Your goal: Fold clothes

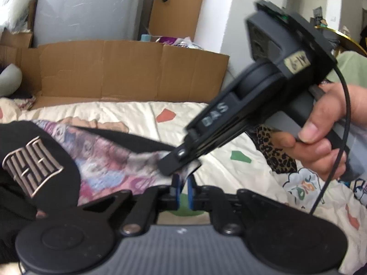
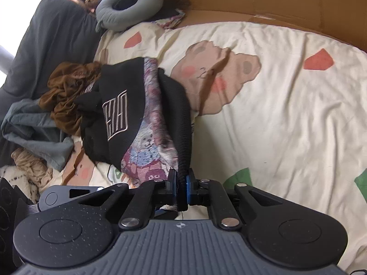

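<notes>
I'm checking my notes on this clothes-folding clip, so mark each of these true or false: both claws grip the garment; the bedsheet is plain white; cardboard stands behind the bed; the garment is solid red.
1. Both claws grip the garment. True: the left claw and the right claw each pinch the black patterned garment.
2. The bedsheet is plain white. False: it is cream with bear and colour-patch prints.
3. Cardboard stands behind the bed. True.
4. The garment is solid red. False: black with a purplish print.

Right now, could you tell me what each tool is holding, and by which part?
Both hold the black sweater: the right tool grips its ribbed black hem, and the left tool pinches the patterned fabric edge beside it.
</notes>
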A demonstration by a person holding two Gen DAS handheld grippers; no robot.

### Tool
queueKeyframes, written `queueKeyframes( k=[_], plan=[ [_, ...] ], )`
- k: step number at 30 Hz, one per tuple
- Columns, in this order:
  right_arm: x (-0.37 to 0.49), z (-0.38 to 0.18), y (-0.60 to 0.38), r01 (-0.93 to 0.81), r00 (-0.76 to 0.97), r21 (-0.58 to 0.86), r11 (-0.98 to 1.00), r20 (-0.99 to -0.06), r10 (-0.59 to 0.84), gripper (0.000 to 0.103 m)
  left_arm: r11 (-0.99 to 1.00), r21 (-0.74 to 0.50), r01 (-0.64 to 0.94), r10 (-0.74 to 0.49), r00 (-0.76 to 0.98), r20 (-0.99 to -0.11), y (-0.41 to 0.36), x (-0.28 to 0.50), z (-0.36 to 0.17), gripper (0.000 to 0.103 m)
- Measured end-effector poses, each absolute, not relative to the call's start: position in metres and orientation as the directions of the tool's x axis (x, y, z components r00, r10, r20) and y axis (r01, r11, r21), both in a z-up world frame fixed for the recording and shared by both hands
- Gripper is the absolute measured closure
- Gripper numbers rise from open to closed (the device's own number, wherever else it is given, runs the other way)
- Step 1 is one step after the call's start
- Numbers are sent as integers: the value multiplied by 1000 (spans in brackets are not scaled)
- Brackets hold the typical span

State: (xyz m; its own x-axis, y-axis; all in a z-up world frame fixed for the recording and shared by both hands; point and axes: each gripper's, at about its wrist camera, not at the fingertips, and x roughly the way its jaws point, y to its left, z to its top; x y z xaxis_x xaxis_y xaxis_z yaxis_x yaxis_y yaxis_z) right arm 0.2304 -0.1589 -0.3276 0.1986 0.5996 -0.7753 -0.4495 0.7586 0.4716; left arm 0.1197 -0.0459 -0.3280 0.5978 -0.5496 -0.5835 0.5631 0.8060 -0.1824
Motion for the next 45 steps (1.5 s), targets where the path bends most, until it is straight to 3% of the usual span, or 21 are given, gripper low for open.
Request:
queueKeyframes(
  k=[6, 12, 22, 34, 45],
  plan=[
    [241, -323, -181, -415, 256, 455, 788, -773, 581, 98, 872, -184, 454, -463, 642, -611, -8, 135, -328, 87],
    [251, -321, -210, -356, 310, 440, 824, -776, 549, 98, 924, -180, 337, -371, 675, -638, 29, 151, -327, 65],
    [261, -323, -248, -292, 376, 396, 871, -790, 485, 99, 992, -111, 58, -116, 759, -641, 93, 197, -317, 28],
    [265, -326, -281, -217, 446, 322, 922, -807, 387, 99, 978, -170, -120, -21, 757, -653, 160, 249, -310, 19],
    [264, -333, -294, -192, 449, 296, 936, -821, 352, 99, 958, -256, -126, -104, 679, -727, 172, 318, -332, 18]
  ],
)
